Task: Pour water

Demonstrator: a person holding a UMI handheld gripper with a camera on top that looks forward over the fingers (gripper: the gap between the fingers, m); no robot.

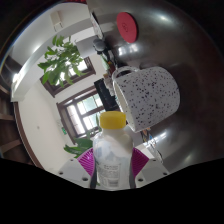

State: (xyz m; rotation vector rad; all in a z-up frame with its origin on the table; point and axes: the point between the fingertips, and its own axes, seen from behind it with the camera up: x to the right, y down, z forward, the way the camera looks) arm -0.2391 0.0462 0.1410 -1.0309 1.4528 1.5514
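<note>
A clear plastic water bottle (111,158) with a yellow cap (113,121) stands between my fingers, and both magenta pads (87,158) press on its sides. My gripper (112,165) is shut on it. The whole view is tilted. Just beyond the cap is a white mug with dark speckles (148,95), its handle toward the bottle's side. I cannot see the mug's opening. No water shows leaving the bottle.
A leafy green plant (62,62) and a window (78,110) lie beyond the bottle. A red round object (126,24) sits far past the mug. A pale wall or surface (35,130) fills one side.
</note>
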